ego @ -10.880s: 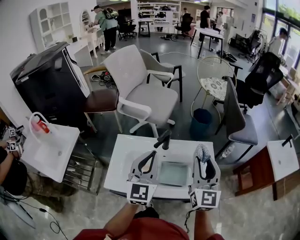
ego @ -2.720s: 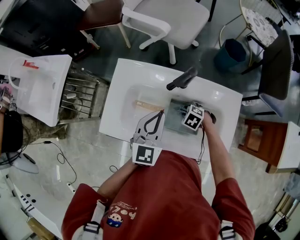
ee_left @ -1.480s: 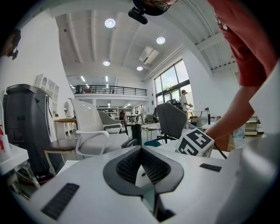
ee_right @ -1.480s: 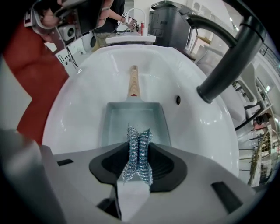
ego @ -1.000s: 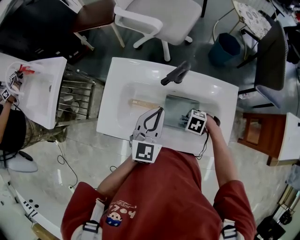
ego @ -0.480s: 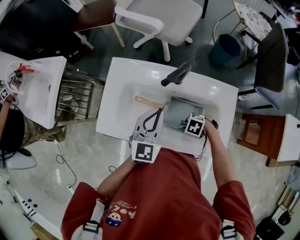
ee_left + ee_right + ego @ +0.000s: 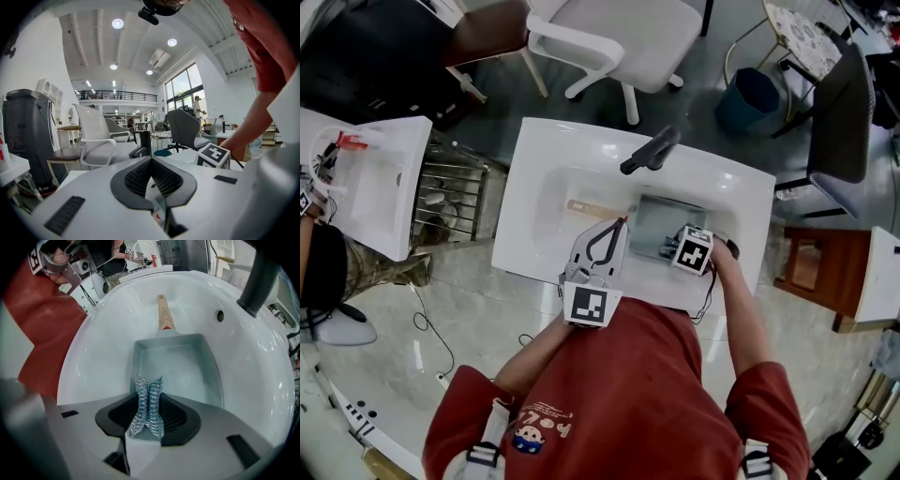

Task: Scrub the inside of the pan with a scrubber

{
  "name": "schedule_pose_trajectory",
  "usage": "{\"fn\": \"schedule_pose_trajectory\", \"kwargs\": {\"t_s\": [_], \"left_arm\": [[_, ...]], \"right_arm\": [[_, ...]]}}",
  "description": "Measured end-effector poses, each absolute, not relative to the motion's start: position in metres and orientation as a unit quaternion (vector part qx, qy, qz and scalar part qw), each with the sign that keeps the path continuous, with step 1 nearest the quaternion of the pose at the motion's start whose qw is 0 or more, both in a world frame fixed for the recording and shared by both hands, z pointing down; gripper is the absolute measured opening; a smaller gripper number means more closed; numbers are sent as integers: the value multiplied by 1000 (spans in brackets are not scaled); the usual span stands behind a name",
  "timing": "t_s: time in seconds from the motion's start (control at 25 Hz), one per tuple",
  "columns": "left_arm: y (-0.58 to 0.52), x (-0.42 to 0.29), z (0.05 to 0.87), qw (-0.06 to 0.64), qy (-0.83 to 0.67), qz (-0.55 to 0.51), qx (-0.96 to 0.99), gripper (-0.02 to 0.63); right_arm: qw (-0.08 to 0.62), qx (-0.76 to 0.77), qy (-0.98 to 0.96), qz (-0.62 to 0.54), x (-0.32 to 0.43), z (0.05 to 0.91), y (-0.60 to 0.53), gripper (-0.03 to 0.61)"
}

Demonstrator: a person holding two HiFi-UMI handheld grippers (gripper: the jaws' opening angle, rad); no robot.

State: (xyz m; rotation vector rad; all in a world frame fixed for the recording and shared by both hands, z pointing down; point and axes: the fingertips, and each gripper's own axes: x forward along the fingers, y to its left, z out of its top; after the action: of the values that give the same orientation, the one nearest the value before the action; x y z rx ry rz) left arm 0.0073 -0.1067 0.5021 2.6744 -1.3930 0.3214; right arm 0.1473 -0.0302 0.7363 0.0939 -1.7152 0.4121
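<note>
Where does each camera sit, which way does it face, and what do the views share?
Head view: on the person's head, looking steeply down at sink and pan; red shirt, arms, left claw, right claw show.
Left gripper view: on the left claw, level across the room; shut jaws, a forearm show.
Right gripper view: on the right claw, down into the pan; jaws clamping the scrubber.
Shared: faucet in all three; pan in head and right gripper views.

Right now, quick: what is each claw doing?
Left claw: closed, nothing in it.
Right claw: closed on the metal scrubber.
</note>
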Motion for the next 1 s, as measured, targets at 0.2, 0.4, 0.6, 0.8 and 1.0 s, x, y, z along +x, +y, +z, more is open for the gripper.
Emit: {"fn": "schedule_pose_trajectory", "kwargs": {"t_s": [0.2, 0.4, 0.6, 0.8, 1.0], "left_arm": [[-106, 8, 505, 56, -458, 109, 880, 14], [-106, 8, 503, 53, -458, 108, 881, 14], [-106, 7, 505, 55, -458, 109, 880, 14], [-107, 7, 505, 54, -458, 109, 880, 14], [-109, 7, 503, 55, -459, 104, 880, 14]], "right_arm": [[632, 63, -754, 168, 152, 737, -43, 158], [632, 94, -756, 145, 159, 737, -62, 158], [628, 121, -759, 122, 161, 737, -80, 158], [628, 159, -757, 84, 167, 738, -100, 158], [629, 205, -749, 35, 171, 740, -123, 158]]}}
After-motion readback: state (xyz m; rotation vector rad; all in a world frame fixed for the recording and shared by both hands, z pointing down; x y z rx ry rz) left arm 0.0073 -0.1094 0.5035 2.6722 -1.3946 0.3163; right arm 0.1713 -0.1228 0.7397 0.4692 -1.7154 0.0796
